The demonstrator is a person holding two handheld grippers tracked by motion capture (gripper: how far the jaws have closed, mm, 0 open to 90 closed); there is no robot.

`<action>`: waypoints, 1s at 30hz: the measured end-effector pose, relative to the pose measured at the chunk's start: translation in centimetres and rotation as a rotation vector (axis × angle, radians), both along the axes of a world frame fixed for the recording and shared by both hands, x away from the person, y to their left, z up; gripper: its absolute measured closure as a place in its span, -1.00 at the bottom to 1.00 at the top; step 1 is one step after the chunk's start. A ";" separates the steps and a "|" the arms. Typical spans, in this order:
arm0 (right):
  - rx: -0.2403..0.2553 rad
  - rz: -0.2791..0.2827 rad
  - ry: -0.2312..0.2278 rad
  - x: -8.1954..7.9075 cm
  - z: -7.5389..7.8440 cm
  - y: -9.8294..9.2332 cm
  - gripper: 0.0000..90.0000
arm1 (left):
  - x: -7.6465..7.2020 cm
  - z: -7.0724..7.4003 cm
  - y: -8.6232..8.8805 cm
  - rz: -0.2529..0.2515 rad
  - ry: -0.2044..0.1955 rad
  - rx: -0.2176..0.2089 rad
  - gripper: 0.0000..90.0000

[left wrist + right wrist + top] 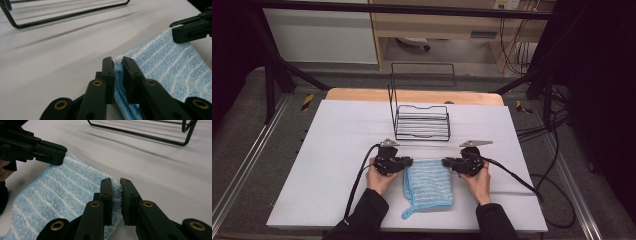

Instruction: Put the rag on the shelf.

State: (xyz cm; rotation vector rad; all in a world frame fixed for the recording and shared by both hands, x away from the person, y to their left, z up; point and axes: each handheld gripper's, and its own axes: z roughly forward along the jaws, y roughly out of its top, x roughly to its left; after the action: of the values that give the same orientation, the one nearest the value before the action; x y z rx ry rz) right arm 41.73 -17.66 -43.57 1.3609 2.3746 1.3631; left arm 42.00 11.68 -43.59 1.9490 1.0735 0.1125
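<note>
The left gripper [118, 62] has its jaws drawn to a narrow gap, clamped on the far left corner of the light blue striped terry cloth [428, 182]. In the left gripper view the folded edge of the cloth runs between the two black jaws, and both pads press against it.

The right gripper [115, 182] has its jaws equally narrow, pinching the far right corner of the same cloth. In the right gripper view the fluffy edge fills the gap between the pads.

In the high view the left gripper [408, 162] and the right gripper [446, 162] lie nearly level just above the surface, with jaws pointing inward toward each other across the far edge of the cloth. The left hand [379, 179] and the right hand [477, 181] grasp the gripper bodies from the near side, with dark-sleeved forearms entering from the near edge. A black cable trails from each gripper toward the near side.

The cloth lies flat on the white surface [332, 165], close to the middle of the near edge. A small loop at its near left corner points toward that edge.

A black wire rack [421, 122] stands beyond the cloth, toward the middle of the far edge, apart from both grippers.
</note>
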 end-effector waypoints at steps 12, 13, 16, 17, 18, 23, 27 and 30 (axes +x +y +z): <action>0.040 0.005 -0.089 -1.7 2.7 -0.1 0.81 | -1.9 2.8 0.6 0.007 -0.092 -0.050 0.78; 0.041 0.005 -0.097 -1.8 2.8 -0.1 0.81 | -2.0 3.1 0.6 0.005 -0.099 -0.052 0.78; 0.051 0.000 -0.105 -2.1 3.3 -0.2 0.82 | -2.5 3.8 0.6 0.008 -0.124 -0.057 0.78; 0.054 -0.001 -0.112 -2.2 3.5 -0.2 0.82 | -2.6 4.0 0.6 0.009 -0.129 -0.062 0.78; 0.056 -0.001 -0.115 -2.3 3.6 -0.3 0.82 | -2.7 4.2 0.6 0.010 -0.136 -0.063 0.78; 0.065 -0.002 -0.142 -2.8 4.6 -0.4 0.83 | -3.2 5.2 0.6 0.014 -0.156 -0.083 0.78; 0.073 -0.004 -0.166 -3.2 5.3 -0.5 0.84 | -3.5 5.9 0.7 0.012 -0.174 -0.094 0.78; 0.078 -0.007 -0.187 -3.5 6.0 -0.5 0.84 | -3.8 6.6 0.7 0.012 -0.189 -0.103 0.78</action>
State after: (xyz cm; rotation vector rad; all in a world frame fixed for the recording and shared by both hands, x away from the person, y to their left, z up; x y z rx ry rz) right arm 38.27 -18.16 -37.59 1.1985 2.2161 1.5229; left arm 38.21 12.42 -36.99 1.8007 0.9479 0.2390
